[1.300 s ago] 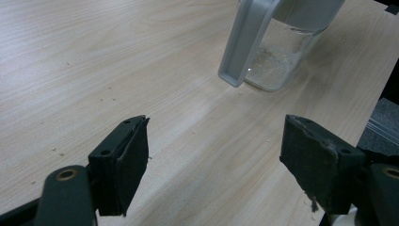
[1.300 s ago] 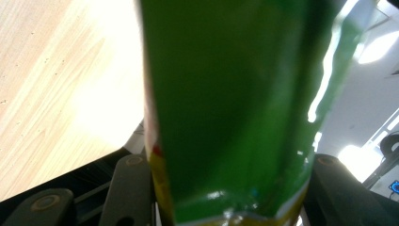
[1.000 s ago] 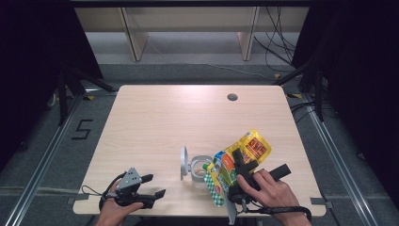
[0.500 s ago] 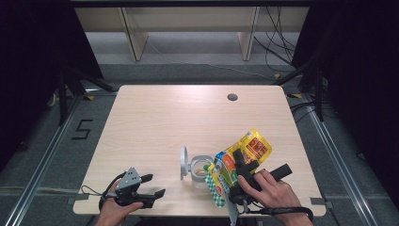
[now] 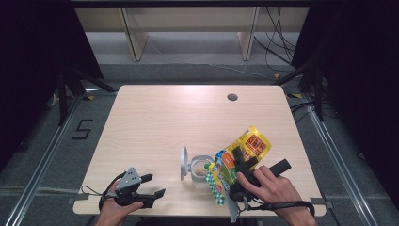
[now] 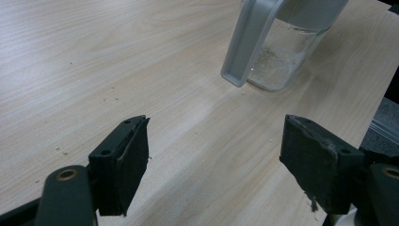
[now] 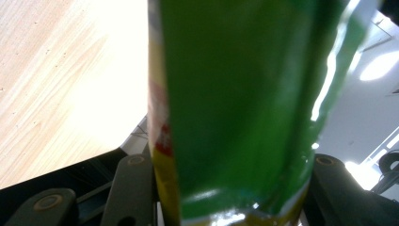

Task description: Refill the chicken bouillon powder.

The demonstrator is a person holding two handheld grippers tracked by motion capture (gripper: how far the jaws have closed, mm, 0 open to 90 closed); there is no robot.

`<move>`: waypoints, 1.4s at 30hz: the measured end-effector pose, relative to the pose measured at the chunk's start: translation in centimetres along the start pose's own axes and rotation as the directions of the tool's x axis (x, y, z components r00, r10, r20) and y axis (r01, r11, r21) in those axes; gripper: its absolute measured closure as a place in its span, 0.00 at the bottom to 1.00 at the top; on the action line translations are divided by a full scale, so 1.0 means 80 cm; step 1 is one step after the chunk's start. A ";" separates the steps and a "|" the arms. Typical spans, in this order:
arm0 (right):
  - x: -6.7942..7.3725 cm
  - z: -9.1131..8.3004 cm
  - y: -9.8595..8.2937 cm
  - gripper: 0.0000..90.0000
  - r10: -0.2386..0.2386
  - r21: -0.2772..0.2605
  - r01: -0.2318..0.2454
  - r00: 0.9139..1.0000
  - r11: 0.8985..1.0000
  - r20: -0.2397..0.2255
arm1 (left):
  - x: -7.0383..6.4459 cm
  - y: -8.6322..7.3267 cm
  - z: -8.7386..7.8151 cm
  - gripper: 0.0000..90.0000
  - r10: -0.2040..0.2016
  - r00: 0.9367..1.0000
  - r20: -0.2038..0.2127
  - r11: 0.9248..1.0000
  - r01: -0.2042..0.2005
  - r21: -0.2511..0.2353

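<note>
**Snack pouch clamped over open glass jar**

Seen from the high view: right gripper (image 5: 236, 162) at about 5 o'clock on the table (image 5: 155, 122), held by the right hand (image 5: 273, 187); jaws pinched on a yellow-and-green snack pouch (image 5: 240, 153); pouch tilted, yellow upper end pointing toward 1 o'clock, lower green end and checkered edge toward 7 o'clock, hanging just over the jar (image 5: 201, 168). Jar standing near the front edge at roughly 6 o'clock, just left of the pouch; grey hinged lid (image 5: 183, 163) swung open at the jar's 9 o'clock side, standing on edge. Contact between pouch and jar rim: cannot be told.

Seen from the right gripper view: green pouch (image 7: 244, 103) face close against the lens, gripped between the two black jaws at the bottom; pale table (image 7: 51, 70) surface at 9 to 11 o'clock.

Left gripper (image 5: 149, 185) at about 7 o'clock on the table, held low by the left hand (image 5: 115, 209), well apart from the jar; jaws spread wide, holding nothing.

Seen from the left gripper view (image 6: 216, 155): both black pads apart over bare wood; jar (image 6: 282, 52) at 1 o'clock ahead, pale granular contents in its base; grey lid (image 6: 251, 40) hanging down across its front; small crumbs scattered on the table (image 6: 94, 56) near the jar.
</note>
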State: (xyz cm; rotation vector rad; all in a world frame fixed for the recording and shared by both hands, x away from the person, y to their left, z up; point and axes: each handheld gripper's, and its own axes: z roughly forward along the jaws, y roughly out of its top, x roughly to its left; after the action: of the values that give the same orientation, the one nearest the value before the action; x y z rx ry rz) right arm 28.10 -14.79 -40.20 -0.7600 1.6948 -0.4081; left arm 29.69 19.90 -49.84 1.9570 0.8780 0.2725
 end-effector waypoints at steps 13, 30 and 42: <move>-0.002 0.002 -0.003 0.62 -0.012 -0.011 0.012 1.000 1.000 -0.004 | 0.001 0.000 0.000 0.26 0.016 1.000 0.003 1.000 -0.016 0.000; 0.003 -0.005 -0.003 0.62 0.048 -0.012 -0.048 0.999 0.999 -0.019 | 0.000 -0.001 0.001 0.26 -0.012 1.000 0.010 1.000 0.012 -0.002; 0.005 -0.006 -0.001 0.63 0.092 0.006 -0.092 0.995 0.996 -0.026 | 0.000 0.001 -0.001 0.26 0.015 1.000 0.006 1.000 -0.015 0.004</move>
State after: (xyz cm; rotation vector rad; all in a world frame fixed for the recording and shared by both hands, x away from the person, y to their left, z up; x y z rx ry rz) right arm 27.64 -15.18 -40.34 -0.6726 1.7459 -0.3593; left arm 29.70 19.97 -49.76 1.9682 0.8614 0.2734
